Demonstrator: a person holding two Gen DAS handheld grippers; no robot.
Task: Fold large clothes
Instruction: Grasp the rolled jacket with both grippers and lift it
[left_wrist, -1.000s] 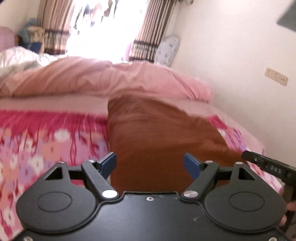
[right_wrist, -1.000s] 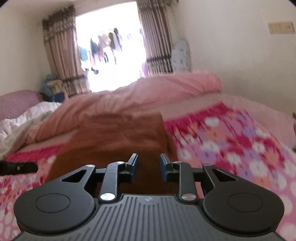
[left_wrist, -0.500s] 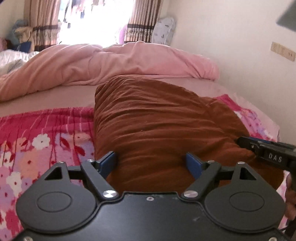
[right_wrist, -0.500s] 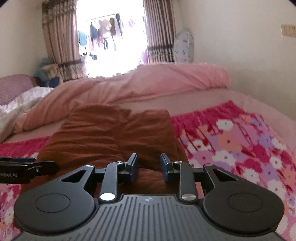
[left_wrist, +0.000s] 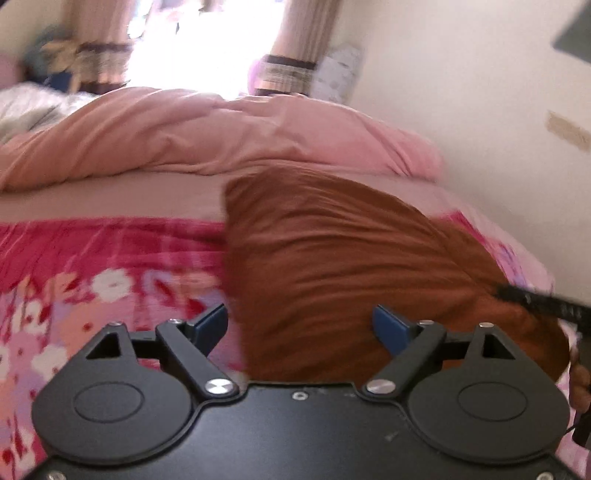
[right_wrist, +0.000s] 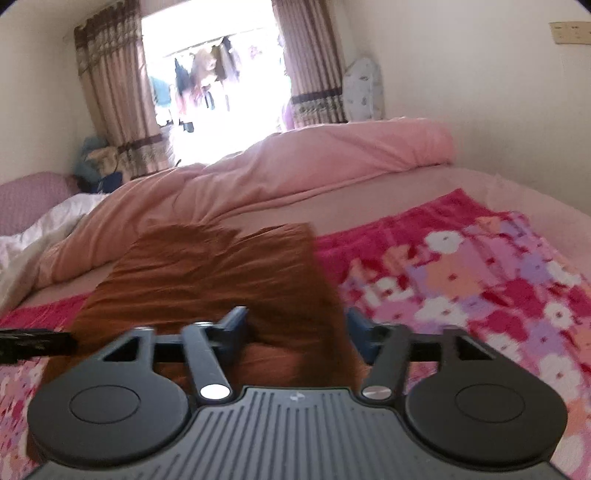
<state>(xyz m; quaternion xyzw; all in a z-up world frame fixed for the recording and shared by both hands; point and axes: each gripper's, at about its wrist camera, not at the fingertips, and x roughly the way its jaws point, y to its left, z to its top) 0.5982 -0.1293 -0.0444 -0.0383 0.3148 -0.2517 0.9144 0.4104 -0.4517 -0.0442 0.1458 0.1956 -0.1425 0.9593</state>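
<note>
A folded rust-brown garment (left_wrist: 351, 266) lies on the floral bedspread (left_wrist: 92, 280); it also shows in the right wrist view (right_wrist: 207, 280). My left gripper (left_wrist: 299, 326) is open and empty, its jaws wide over the garment's near left edge. My right gripper (right_wrist: 297, 326) is open and empty, its jaws astride the garment's near right edge. The right gripper's finger (left_wrist: 539, 301) shows at the right of the left wrist view. The left gripper's finger (right_wrist: 33, 341) shows at the left of the right wrist view.
A pink quilt (left_wrist: 221, 133) is bunched across the far side of the bed, also in the right wrist view (right_wrist: 295, 166). A cream wall (left_wrist: 461, 92) runs along the right. Curtains (right_wrist: 110, 92) frame a bright window. White bedding (right_wrist: 48, 229) lies far left.
My right gripper has opened from nearly shut to wide. Both grippers have shifted a little over the garment; the left stays open.
</note>
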